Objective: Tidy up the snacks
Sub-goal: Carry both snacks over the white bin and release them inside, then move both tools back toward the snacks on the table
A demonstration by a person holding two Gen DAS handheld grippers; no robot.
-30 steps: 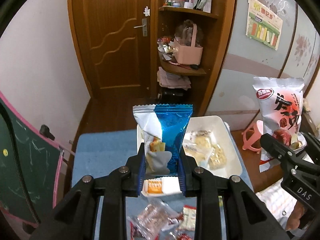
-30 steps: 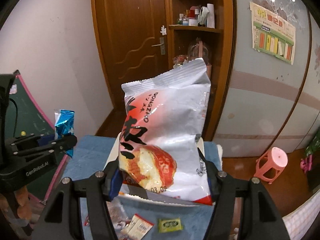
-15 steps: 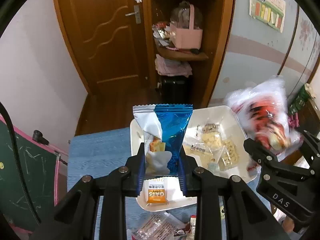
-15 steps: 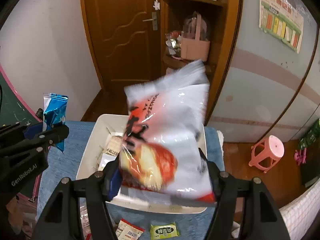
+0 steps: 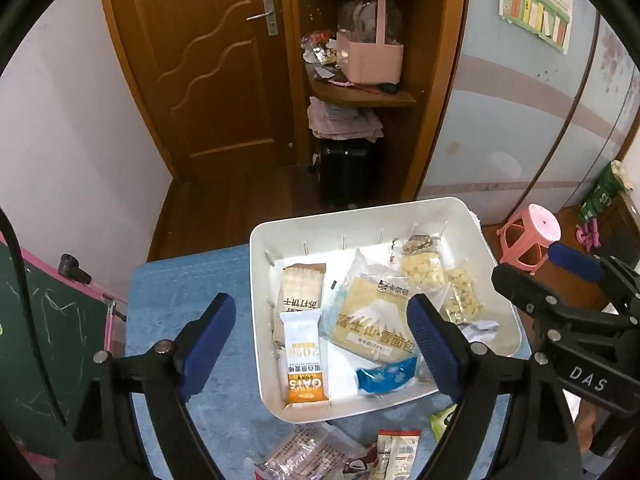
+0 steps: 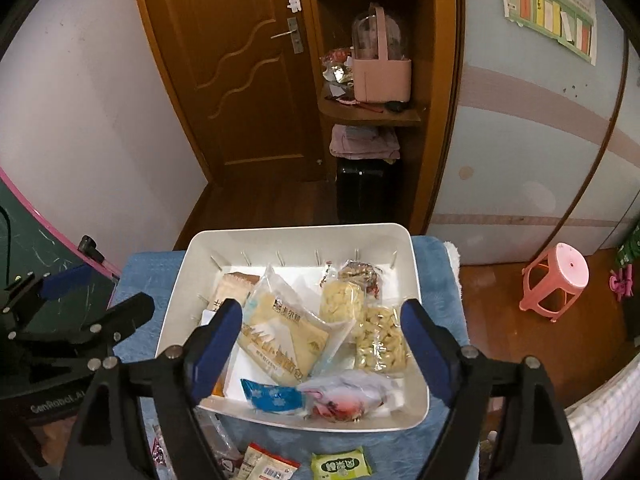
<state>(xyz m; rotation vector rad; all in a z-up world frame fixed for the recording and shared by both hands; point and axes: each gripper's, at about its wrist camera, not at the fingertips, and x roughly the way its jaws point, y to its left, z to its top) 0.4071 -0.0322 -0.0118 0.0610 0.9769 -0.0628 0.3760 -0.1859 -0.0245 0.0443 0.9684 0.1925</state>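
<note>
A white bin (image 5: 260, 320) (image 6: 418, 272) sits on a blue cloth. It holds several snack packs. A blue packet (image 5: 386, 374) (image 6: 276, 396) lies at the bin's near edge. A white-and-red bag (image 6: 346, 398) lies crumpled beside it, blurred. My left gripper (image 5: 322, 340) is open and empty above the bin's near left part. My right gripper (image 6: 322, 344) is open and empty above the bin's near side; it also shows in the left wrist view (image 5: 560, 276).
Loose snack packs (image 5: 394, 454) and a green packet (image 6: 340, 466) lie on the blue cloth (image 5: 180, 292) in front of the bin. A green chalkboard (image 5: 36, 340) stands at left. A pink stool (image 6: 556, 276) stands on the floor at right. A wooden door and shelf are behind.
Both grippers opened. The blue packet left my left gripper and the white-and-red bag left my right gripper; both now lie in the bin. Both cameras tilted down toward the bin.
</note>
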